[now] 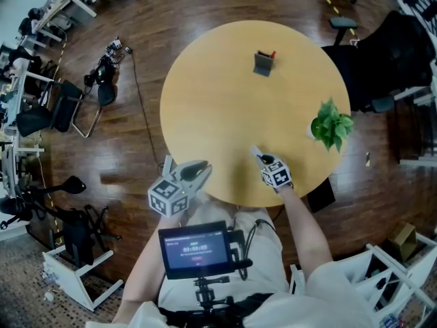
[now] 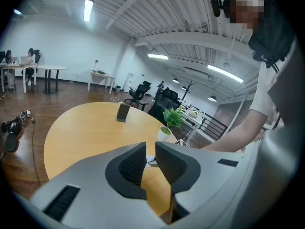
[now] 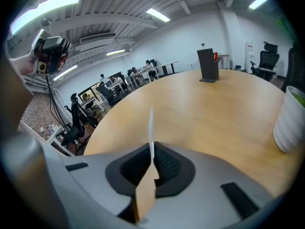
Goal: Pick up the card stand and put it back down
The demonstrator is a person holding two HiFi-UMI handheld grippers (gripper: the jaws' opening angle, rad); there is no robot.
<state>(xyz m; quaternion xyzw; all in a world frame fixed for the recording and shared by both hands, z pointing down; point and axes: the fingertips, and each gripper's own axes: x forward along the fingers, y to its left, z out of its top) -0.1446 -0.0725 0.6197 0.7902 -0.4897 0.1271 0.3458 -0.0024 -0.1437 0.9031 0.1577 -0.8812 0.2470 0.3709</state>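
My right tongs [image 3: 151, 156] clamp what looks like a thin white card [image 3: 151, 123], bound for the card stand [image 1: 263, 63] at the far edge of the worktop [image 1: 205, 87]; left tongs [image 2: 150, 152] idle, apart.

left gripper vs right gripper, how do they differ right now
The left gripper has its jaws apart with nothing between them; the right gripper is shut on a thin white card. The left gripper sits at the near edge of the table; the right gripper reaches further in over it. Both tilt down and face the card stand.
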